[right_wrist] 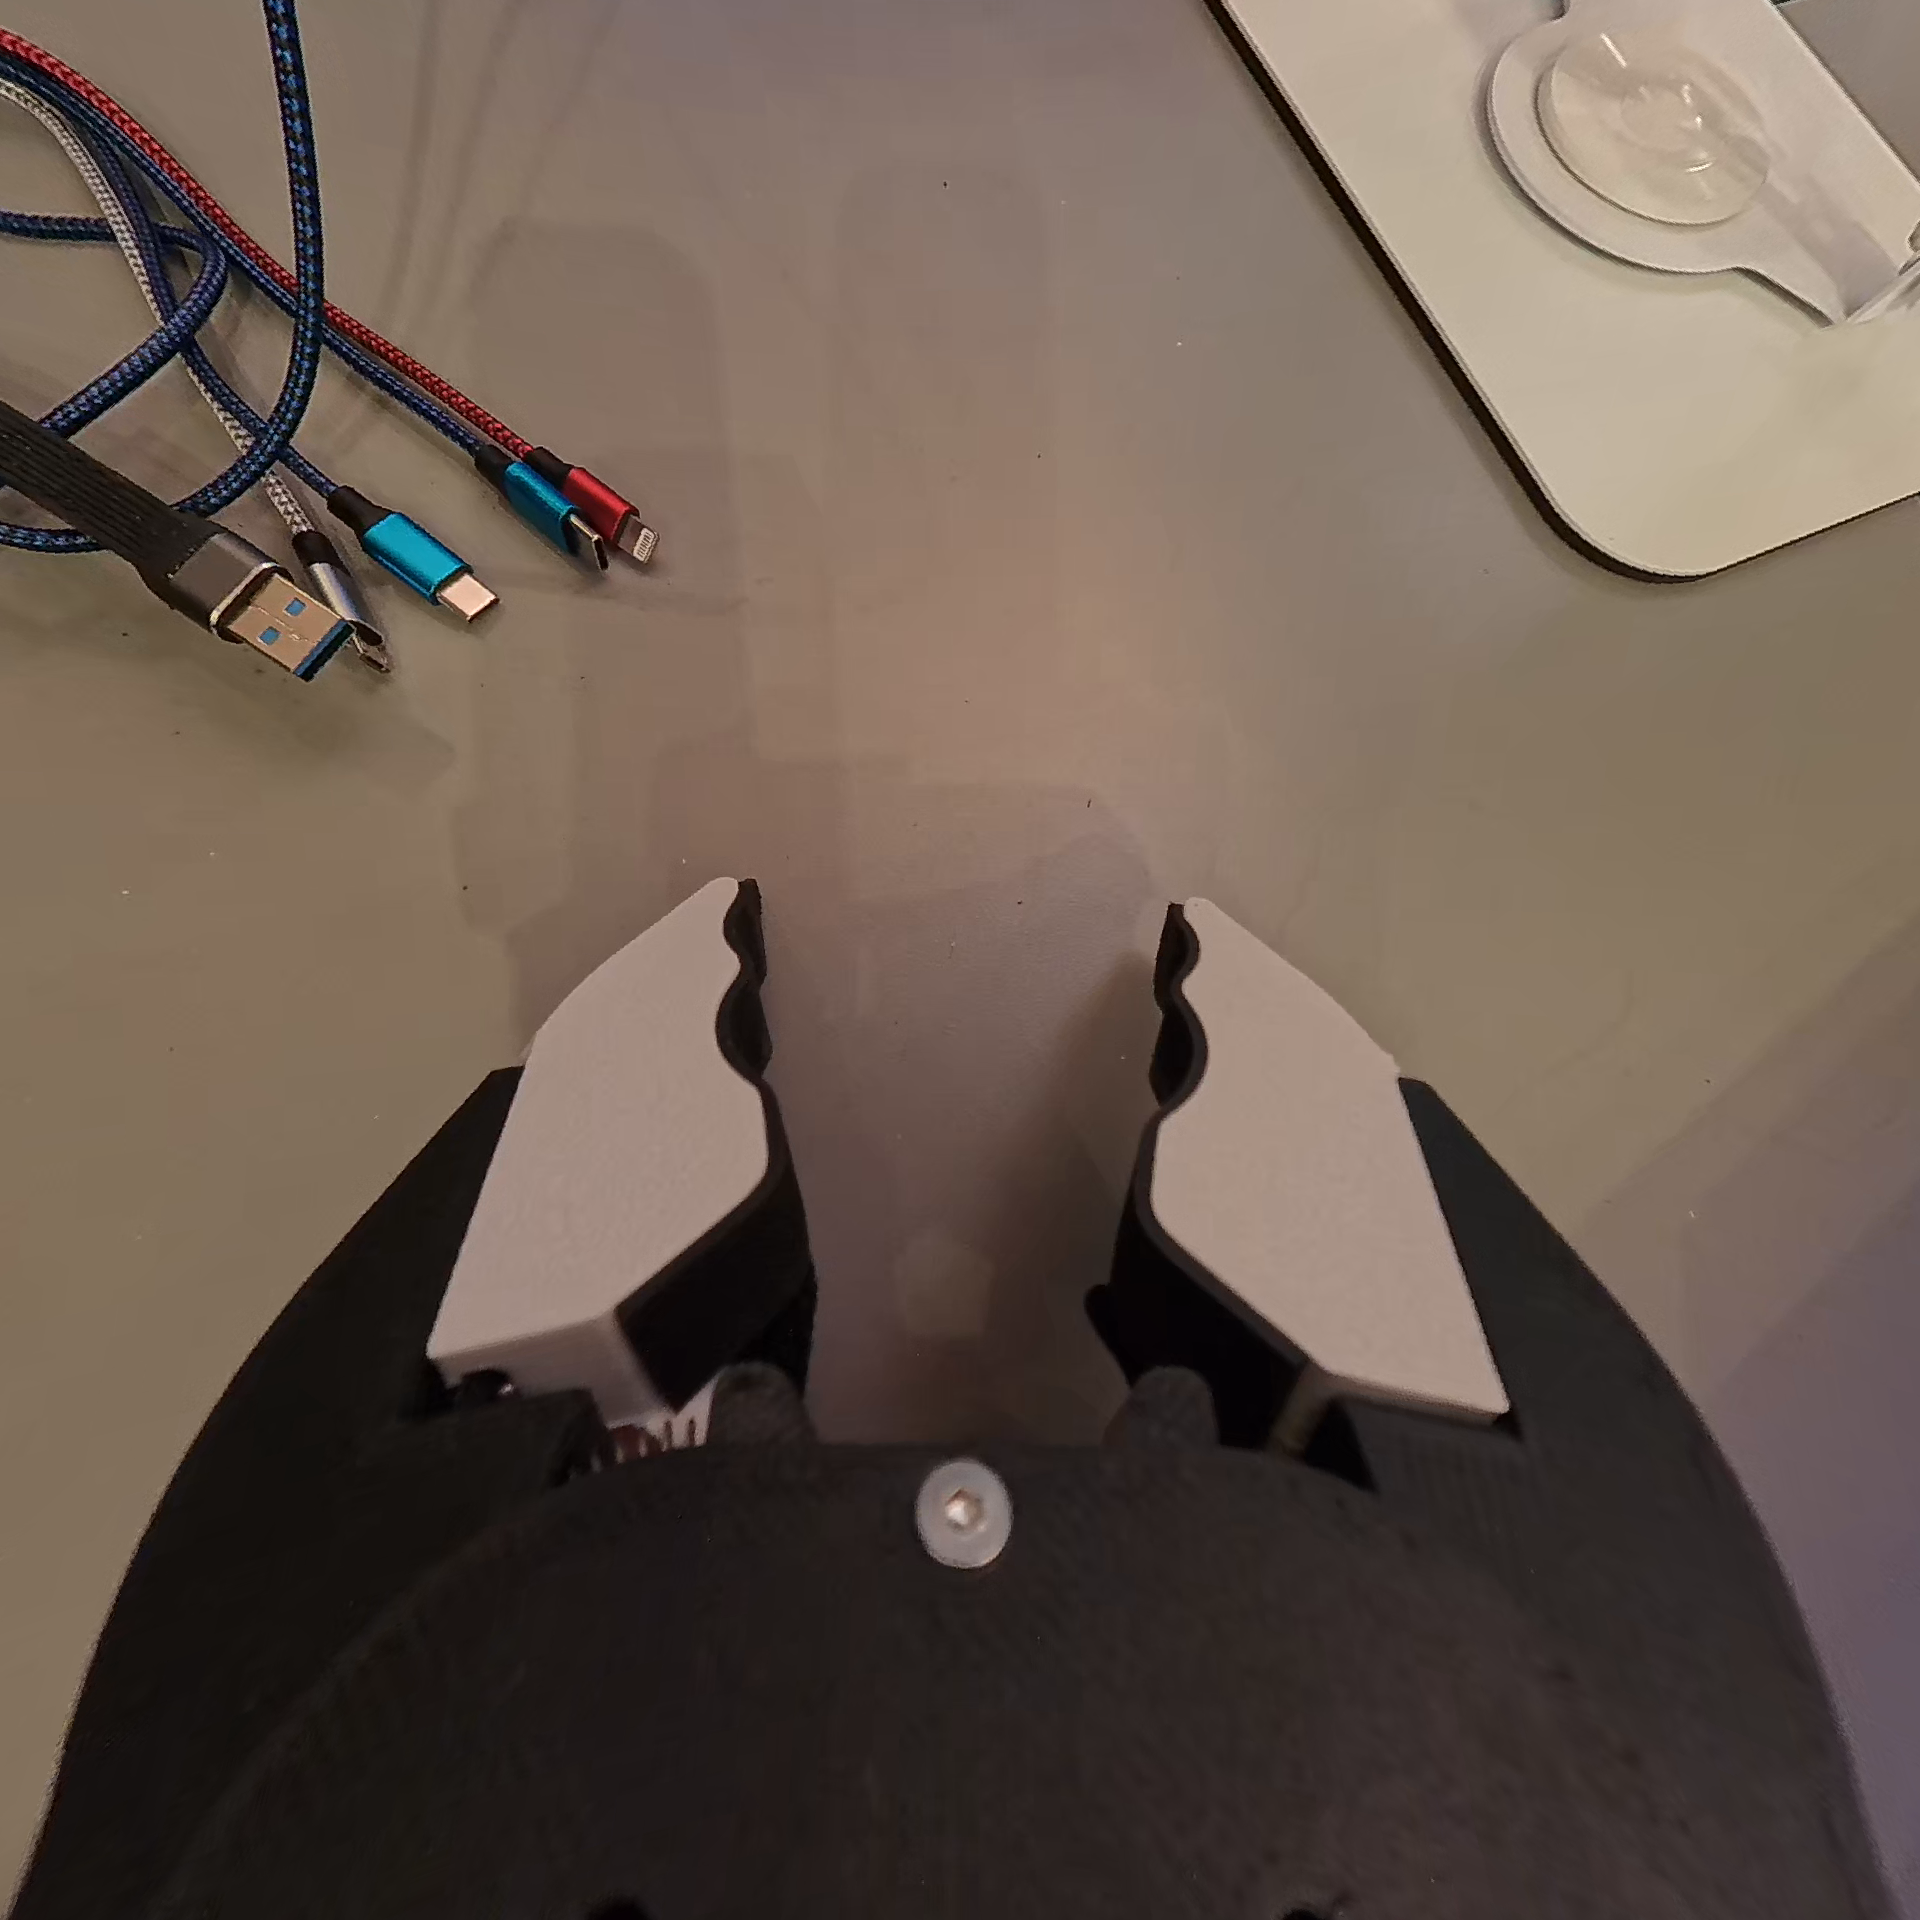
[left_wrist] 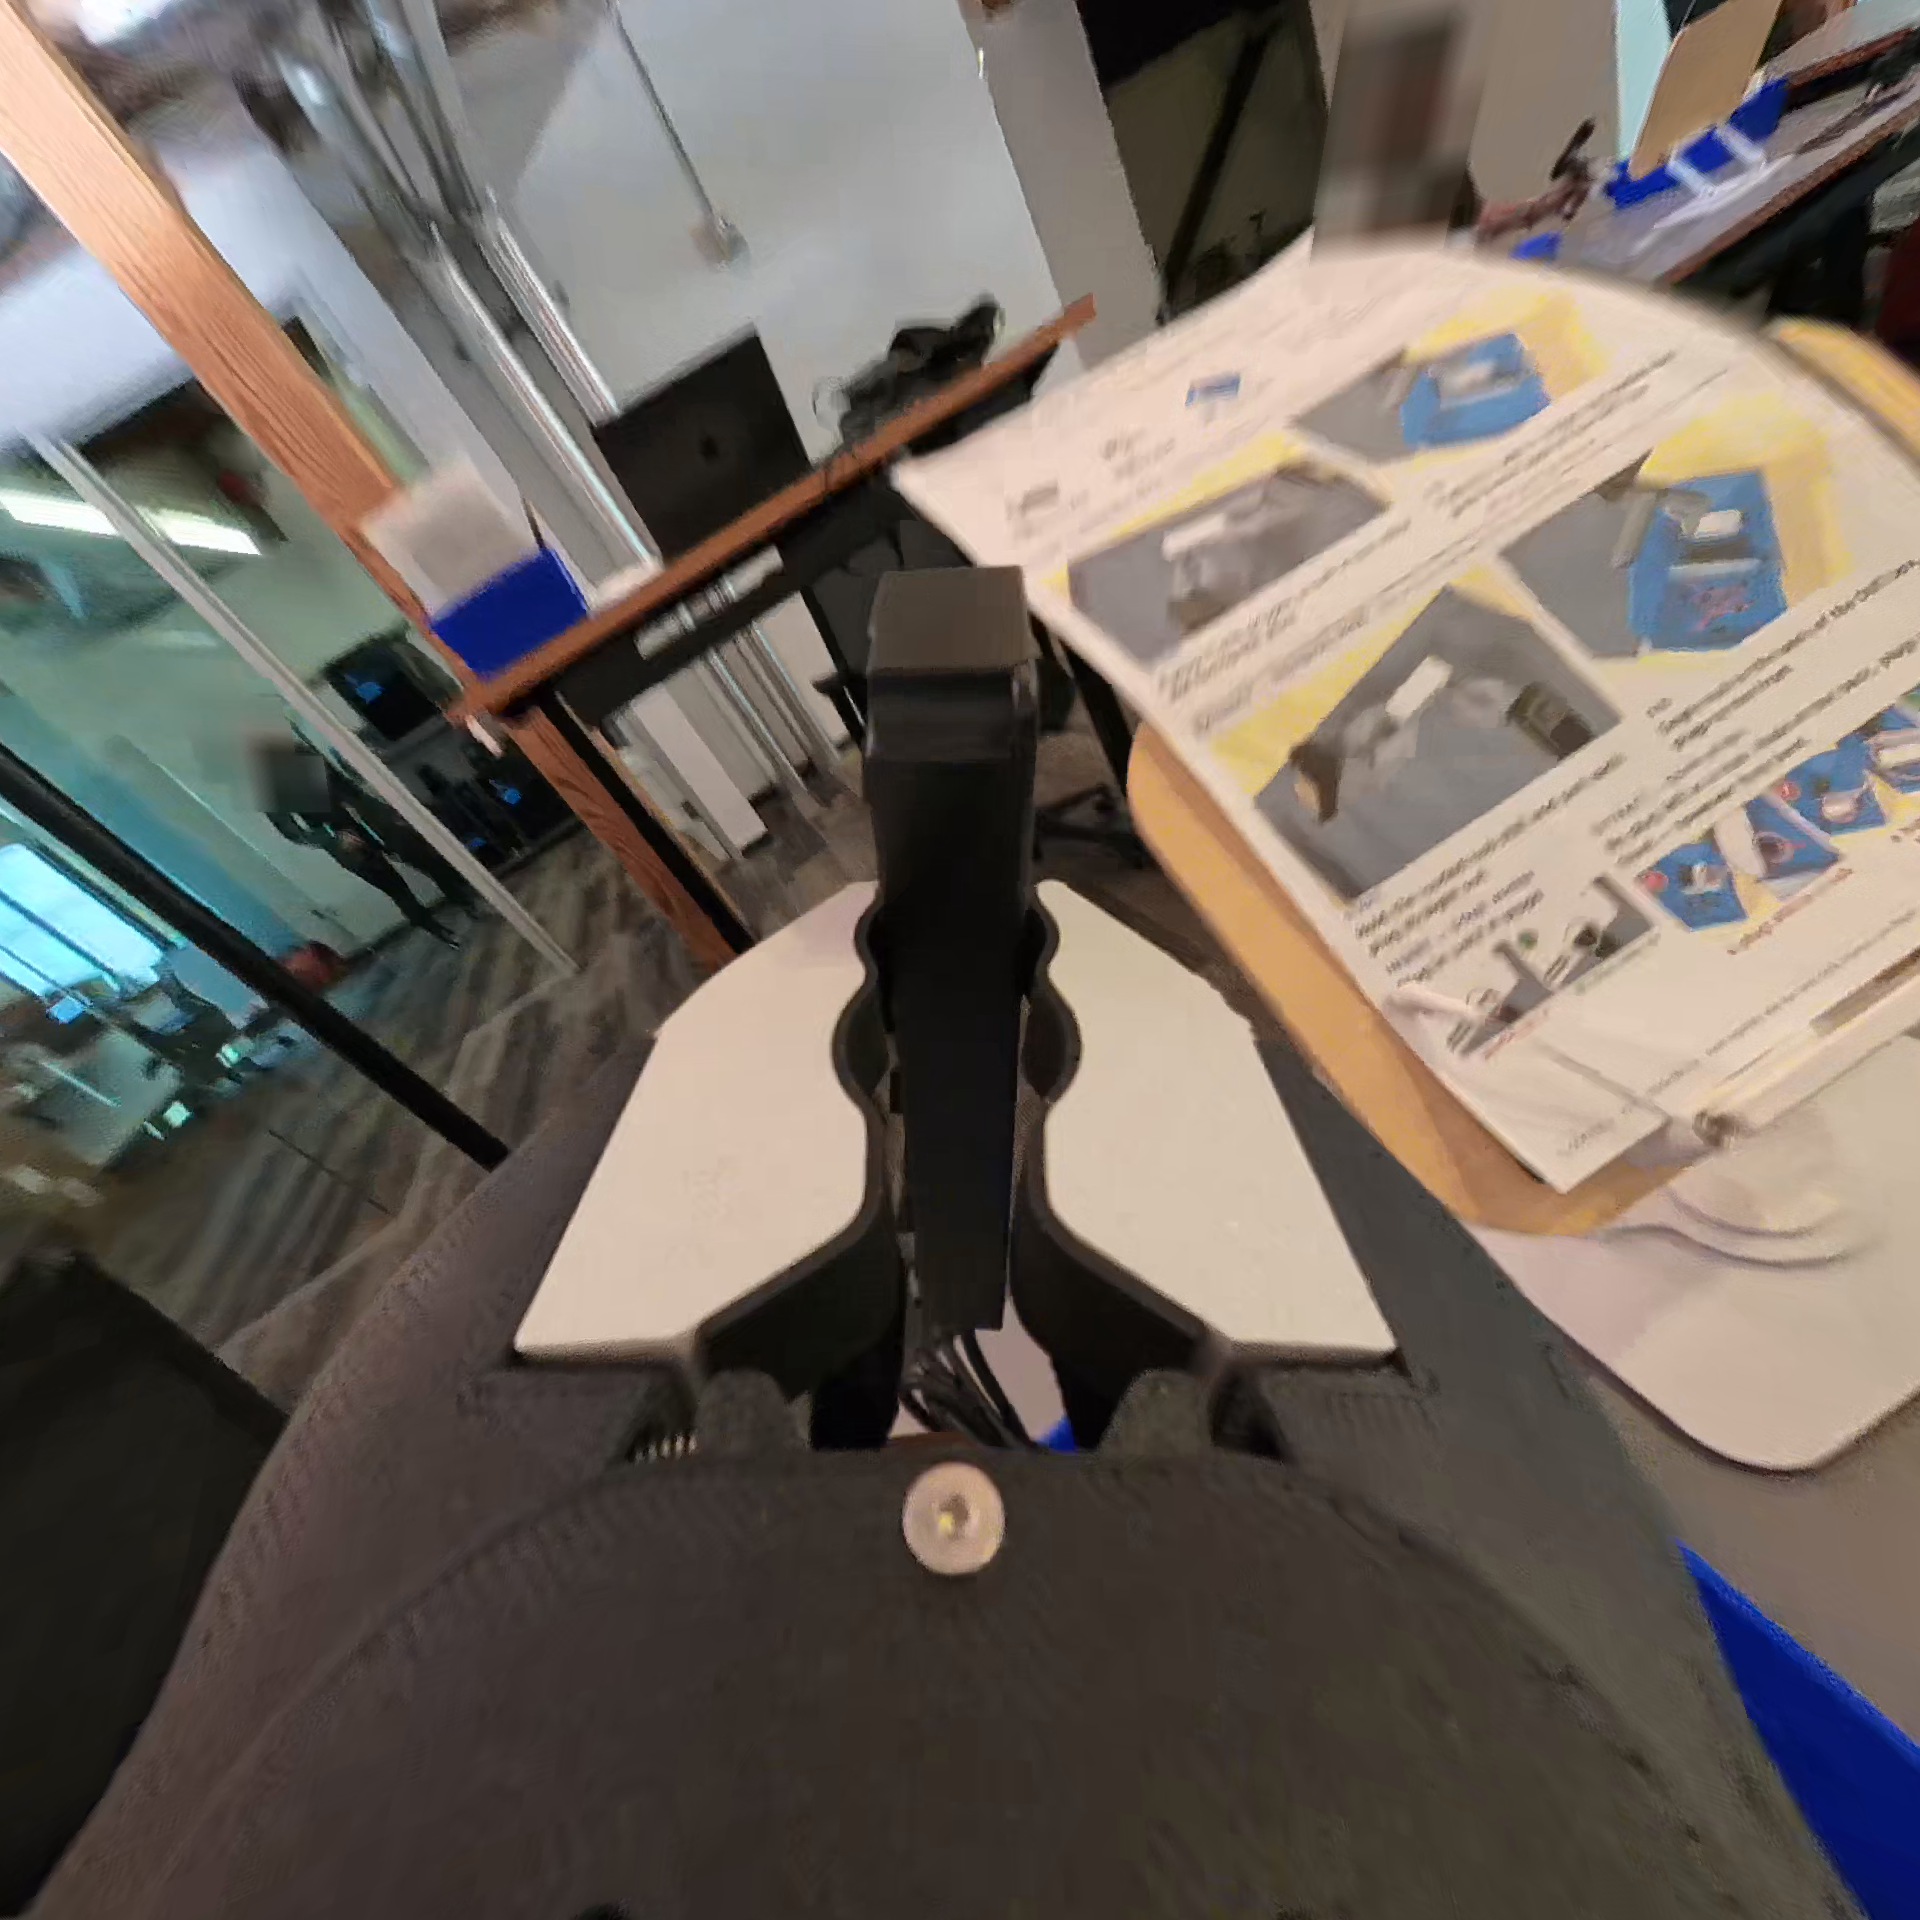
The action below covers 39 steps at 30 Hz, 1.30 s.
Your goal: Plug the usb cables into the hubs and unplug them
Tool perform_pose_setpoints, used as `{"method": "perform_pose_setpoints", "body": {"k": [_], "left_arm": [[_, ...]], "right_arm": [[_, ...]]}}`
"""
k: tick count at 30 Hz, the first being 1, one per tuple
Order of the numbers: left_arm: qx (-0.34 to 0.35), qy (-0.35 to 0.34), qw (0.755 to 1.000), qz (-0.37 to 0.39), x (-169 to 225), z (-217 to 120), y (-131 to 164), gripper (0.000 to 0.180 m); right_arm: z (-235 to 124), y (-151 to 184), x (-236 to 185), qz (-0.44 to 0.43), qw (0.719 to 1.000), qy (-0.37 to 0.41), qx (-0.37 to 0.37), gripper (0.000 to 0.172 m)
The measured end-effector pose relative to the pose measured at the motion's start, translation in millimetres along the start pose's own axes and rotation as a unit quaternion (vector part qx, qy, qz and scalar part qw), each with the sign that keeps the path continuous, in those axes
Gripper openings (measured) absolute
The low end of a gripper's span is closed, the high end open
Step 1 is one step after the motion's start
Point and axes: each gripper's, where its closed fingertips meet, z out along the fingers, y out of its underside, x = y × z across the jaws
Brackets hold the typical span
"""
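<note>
Left tool [left_wrist: 954, 935]: nearest the lens in the left wrist view, low centre of the frame; its white fingers [left_wrist: 748, 1122] are clamped on a long black block, pads pressed to both of its sides.
Black block [left_wrist: 951, 810]: probably the hub, judging by the task and the thin dark leads at its rear end, low between the fingers; it stands out past the fingertips toward mid-frame, lifted clear of the table and aimed out at the room. No ports are visible on this face.
Why held so: my reading is that the hub is kept steady in the air so that the other tool can bring a plug to it.
Right tool [right_wrist: 961, 914]: lower half of the right wrist view, spread wide with nothing between its fingers [right_wrist: 644, 1122]; only bare grey table [right_wrist: 1039, 520] shows in the gap.
Why spread: likely made ready to take a plug, none yet picked.
Cable ends [right_wrist: 343, 540]: upper left of the right wrist frame, lying loose on the table, well apart from the right tool; a flat black lead with a wide silver plug [right_wrist: 275, 623], blue, red and grey braided leads with small plugs fanned beside it.
White board [right_wrist: 1621, 364]: upper right of that frame, carrying a clear stand foot.
Printed sheet [left_wrist: 1455, 644]: right of the left wrist frame, propped up on a stand.
Containers: blue bins [left_wrist: 514, 613] on far tables, upper left and upper right; contents too blurred to tell.
</note>
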Motion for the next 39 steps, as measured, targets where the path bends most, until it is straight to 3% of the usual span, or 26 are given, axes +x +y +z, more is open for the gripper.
{"method": "perform_pose_setpoints", "body": {"k": [2,3,6,8,13,17,20,25,32,39], "left_arm": [[0.022,0.005,1.0,0.009,9.3,-3.2,-24.6,0.023],[0.008,0.023,1.0,0.016,18.0,2.9,-23.0,0.023],[-0.091,0.065,0.994,0.0,42.4,27.7,26.9,0.023],[-0.102,0.094,0.99,-0.031,61.2,29.7,44.2,0.023],[-0.021,0.129,0.98,-0.15,68.9,24.7,18.1,0.023],[0.048,0.121,0.965,-0.226,41.0,17.3,-13.1,0.023],[0.07,0.097,0.961,-0.25,17.0,10.5,-16.7,0.023],[0.013,0.074,0.966,-0.248,15.4,5.5,37.8,0.023],[-0.122,0.047,0.98,-0.153,35.6,7.2,123.6,0.023],[-0.201,0.134,0.963,-0.119,84.9,16.9,156.9,0.024]], "right_arm": [[0.1,0.0,0.1,0.0,1.0,0.0,0.0,0.072],[0.1,0.0,0.1,0.001,1.0,0.0,0.0,0.072],[0.1,-0.2,0.0,-0.001,1.0,0.001,0.0,0.071],[0.0,-0.2,-0.1,-0.001,1.0,0.001,0.0,0.071],[-0.1,-0.2,-0.1,-0.002,1.0,0.001,0.001,0.071],[0.0,-0.1,0.0,-0.001,1.0,0.0,0.0,0.071],[-0.1,-0.2,-0.1,-0.002,1.0,0.001,0.001,0.071],[-0.2,-0.3,-0.2,-0.004,1.0,0.002,0.001,0.071],[0.0,-0.2,0.1,-0.002,1.0,0.001,0.001,0.071],[0.1,-0.2,0.2,-0.001,1.0,0.001,0.0,0.071]]}}
